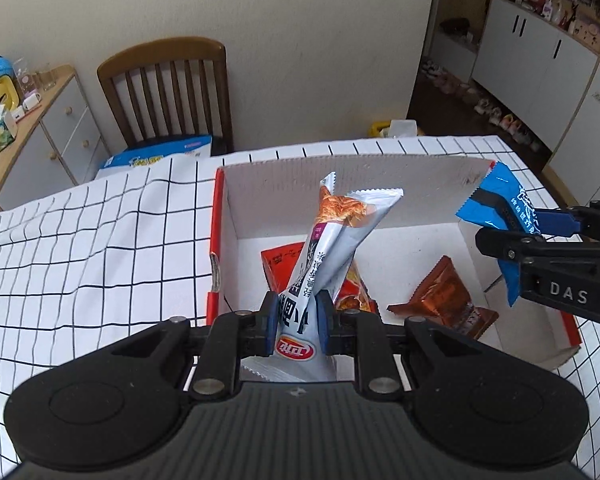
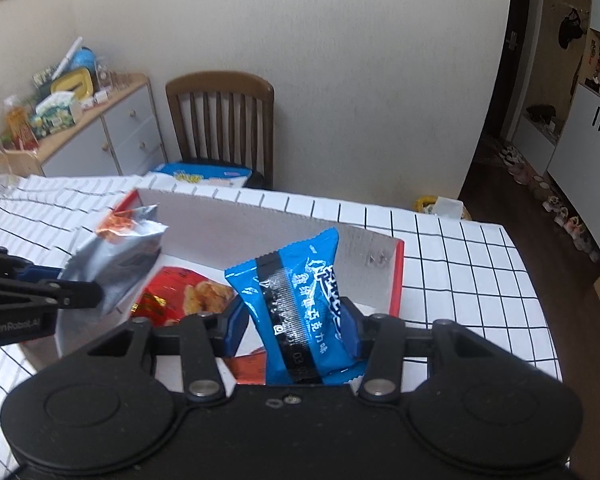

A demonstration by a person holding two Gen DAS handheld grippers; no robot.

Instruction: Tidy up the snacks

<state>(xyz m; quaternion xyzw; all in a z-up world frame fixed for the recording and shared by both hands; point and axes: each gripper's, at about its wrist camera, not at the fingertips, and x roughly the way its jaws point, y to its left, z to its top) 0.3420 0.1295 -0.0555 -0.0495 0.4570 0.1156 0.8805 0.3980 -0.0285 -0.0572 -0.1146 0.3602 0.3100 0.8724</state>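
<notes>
With both grippers poised over the open white cardboard box with red sides (image 1: 380, 172), the left gripper (image 1: 297, 322), pinching the silver foil snack packet (image 1: 332, 248), and the right gripper (image 2: 293, 328), clamping the blue plastic snack packet (image 2: 296, 280), should each lower clear of the red packet (image 2: 172, 292) and brown wrapper (image 1: 446, 296) before letting go.

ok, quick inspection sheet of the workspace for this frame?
Surface: table under a white grid tablecloth, rumpled on the left.
Job's things: open cardboard box holding a red snack bag and a brown snack packet.
Clutter: blue box at the table's far edge.
Grippers: left hand-held gripper shut on silver snack packet; right hand-held gripper shut on blue snack packet; both over the box.
Cables: nothing seen.
Surroundings: wooden chair, sideboard with oddments, white cabinets, shoes on the floor.
</notes>
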